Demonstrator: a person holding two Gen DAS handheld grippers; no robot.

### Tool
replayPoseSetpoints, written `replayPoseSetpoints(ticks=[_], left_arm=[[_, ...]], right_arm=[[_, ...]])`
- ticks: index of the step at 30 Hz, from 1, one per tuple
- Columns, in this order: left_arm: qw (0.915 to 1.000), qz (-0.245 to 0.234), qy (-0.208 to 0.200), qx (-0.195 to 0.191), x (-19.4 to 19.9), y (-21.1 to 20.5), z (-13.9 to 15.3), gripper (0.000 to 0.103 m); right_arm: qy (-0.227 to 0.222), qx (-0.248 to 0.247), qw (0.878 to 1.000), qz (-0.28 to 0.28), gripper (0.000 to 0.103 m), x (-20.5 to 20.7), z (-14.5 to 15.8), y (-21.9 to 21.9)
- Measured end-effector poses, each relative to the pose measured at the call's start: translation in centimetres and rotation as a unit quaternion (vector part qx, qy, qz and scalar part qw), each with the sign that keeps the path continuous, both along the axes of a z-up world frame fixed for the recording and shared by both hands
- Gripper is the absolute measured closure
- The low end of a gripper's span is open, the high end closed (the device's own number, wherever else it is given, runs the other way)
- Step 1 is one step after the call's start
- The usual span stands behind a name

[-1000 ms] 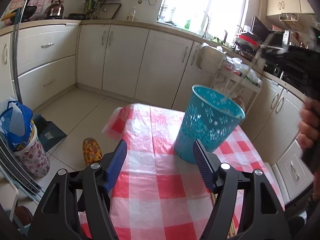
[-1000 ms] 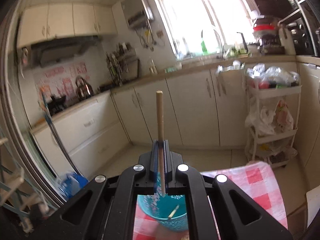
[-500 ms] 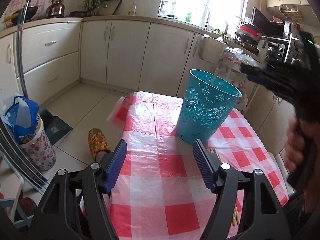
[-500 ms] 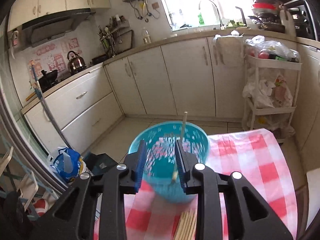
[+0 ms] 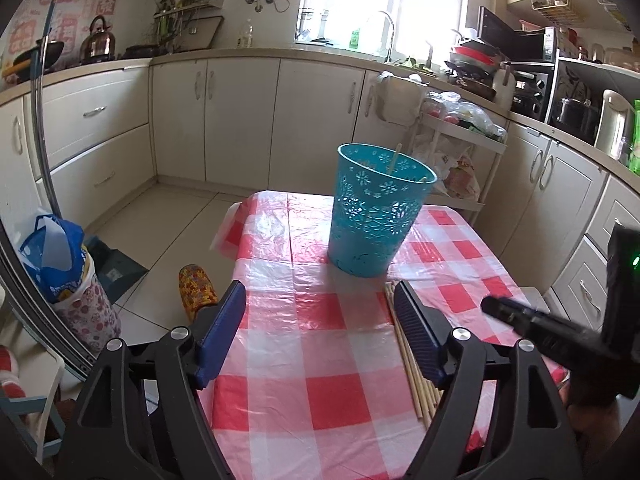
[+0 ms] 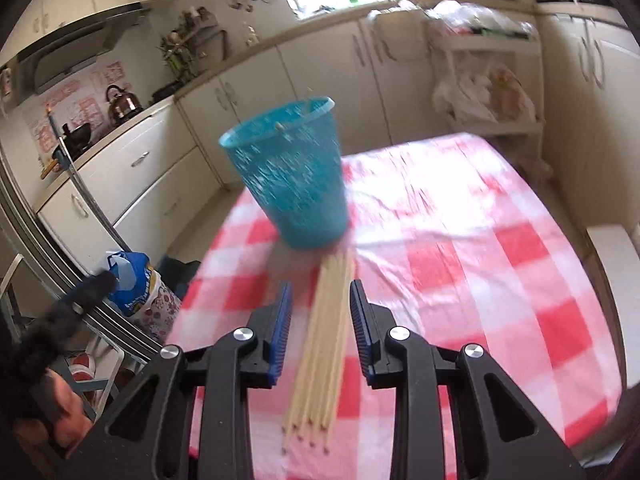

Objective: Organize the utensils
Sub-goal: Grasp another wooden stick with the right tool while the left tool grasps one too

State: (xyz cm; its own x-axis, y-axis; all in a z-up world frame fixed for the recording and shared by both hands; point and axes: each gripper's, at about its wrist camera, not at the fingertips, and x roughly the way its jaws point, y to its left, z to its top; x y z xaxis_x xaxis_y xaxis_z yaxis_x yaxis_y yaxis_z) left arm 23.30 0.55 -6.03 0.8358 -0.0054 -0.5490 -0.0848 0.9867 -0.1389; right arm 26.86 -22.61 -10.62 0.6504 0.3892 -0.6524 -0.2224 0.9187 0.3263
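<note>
While chopsticks point(image 6: 320, 344) lie before bin point(image 6: 292, 184), right gripper point(image 6: 320, 320) part-open, empty; left gripper point(image 5: 320, 332) just widened, empty.

- Our left wrist view looks slightly down along its fingers, set back over the checked tablecloth point(image 5: 320, 344).
- Our right wrist view tilts steeper, closer.
- Both share the turquoise basket point(image 5: 380, 208) point(image 6: 288, 184) and chopsticks point(image 5: 412, 372) point(image 6: 324, 344).

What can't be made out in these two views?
- Basket contents: the wall hides all but one chopstick poking above the rim, left wrist view.
- Chopstick bundle count: motion blur merges them, right wrist view; the left gripper's finger covers part of it.
- Basket pattern: smeared, right wrist view.
</note>
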Motion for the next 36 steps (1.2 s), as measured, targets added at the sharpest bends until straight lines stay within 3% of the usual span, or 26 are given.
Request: replayPoseSetpoints(ticks=[9,19,27,36], left_arm=[[0.9999,-0.005,0.01,0.002,-1.7,-0.5,0.3,0.027],[0.9988,0.011,0.048,0.0,-1.9,0.9,-1.9,0.026],[0.9973,0.01,0.073,0.002,0.3,0.6,-3.9,0.026],[0.9937,-0.026,0.109,0.005,5.5,-3.6,-6.9,0.026]], right_arm=[[0.029,-0.014,0.999,0.003,0.073,-1.5,-2.4,-0.2],[0.066,-0.052,0.996,0.015,0.077,3.1,-5.4,2.5],[0.081,-0.094,0.992,0.021,0.087,6.4,-7.0,4.2],[0.074,-0.143,0.985,0.057,0.094,7.2,-7.5,4.3]])
